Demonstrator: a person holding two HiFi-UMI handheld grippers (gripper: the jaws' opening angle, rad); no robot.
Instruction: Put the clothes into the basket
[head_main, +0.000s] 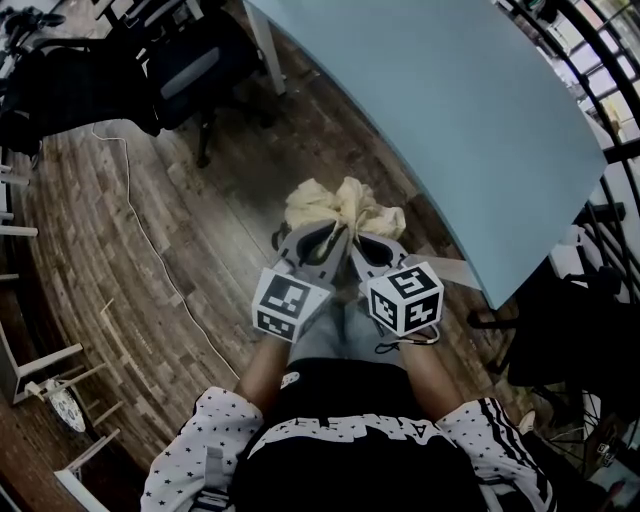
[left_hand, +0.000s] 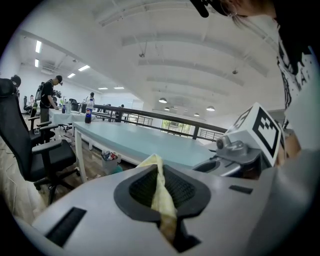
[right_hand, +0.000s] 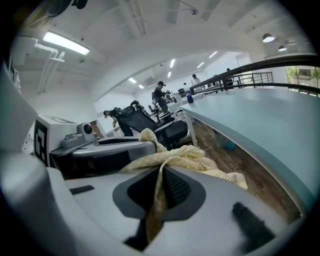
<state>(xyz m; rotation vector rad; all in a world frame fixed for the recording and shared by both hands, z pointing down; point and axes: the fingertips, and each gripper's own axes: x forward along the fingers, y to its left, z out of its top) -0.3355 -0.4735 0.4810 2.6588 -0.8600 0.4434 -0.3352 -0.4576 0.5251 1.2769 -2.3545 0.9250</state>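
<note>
The left tool (head_main: 322, 243) and right tool (head_main: 372, 248) each clamp a thin fold of the pale yellow garment (head_main: 345, 207), held above the wooden floor (head_main: 200, 240). No basket shows; such slim pinches could slip, dropping it.

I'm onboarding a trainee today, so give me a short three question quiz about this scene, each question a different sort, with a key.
1. True or false: the left hand-held gripper is shut on the yellow cloth.
2. The right hand-held gripper is: A open and empty; B shut on the same cloth; C shut on a bottle.
3. Fill the gap: in the head view, the cloth hangs above the wooden ___.
Key: 1 true; 2 B; 3 floor.
</note>
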